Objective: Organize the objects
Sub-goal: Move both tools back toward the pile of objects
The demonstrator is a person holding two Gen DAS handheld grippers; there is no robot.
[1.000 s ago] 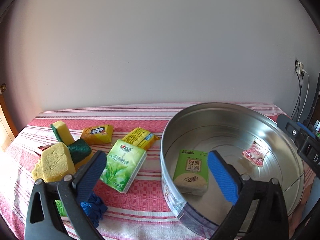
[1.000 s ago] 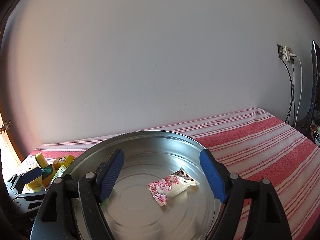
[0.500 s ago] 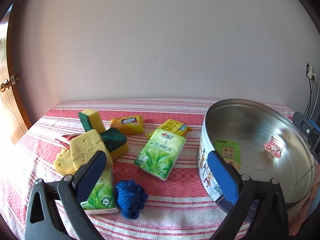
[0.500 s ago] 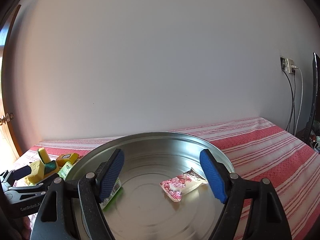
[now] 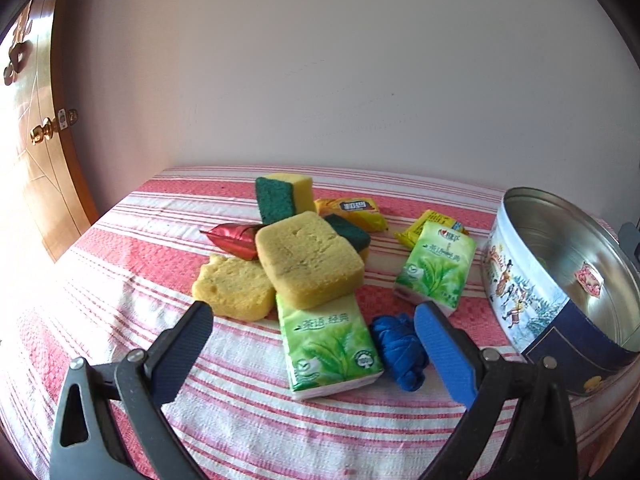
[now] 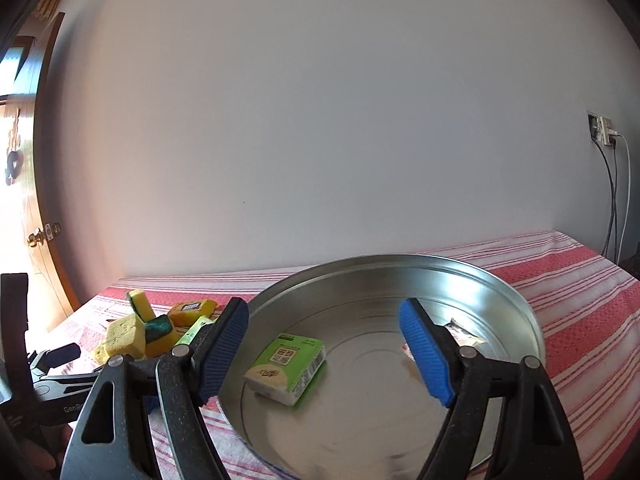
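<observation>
Red-and-white stripes under yellow, green and blue

The counter [image 5: 120,248] cloth is red-and-white striped; sponges [image 5: 308,264] are yellow, some green-backed; tissue packs [image 5: 328,344] are green leaf-printed; a cloth ball [image 5: 400,350] is blue; the tin [image 5: 532,304] is silver inside, navy-pictured outside.

sponges [image 5: 308,264] left of tin [image 5: 560,280], tissue pack [image 6: 286,366] inside

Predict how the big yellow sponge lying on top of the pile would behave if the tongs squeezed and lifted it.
The yellow sponge looks porous, so it would probably squash between the pads and weigh little. It rests tilted on a green tissue pack and another sponge, so lifting it may nudge those. Breakage seems unlikely.
</observation>
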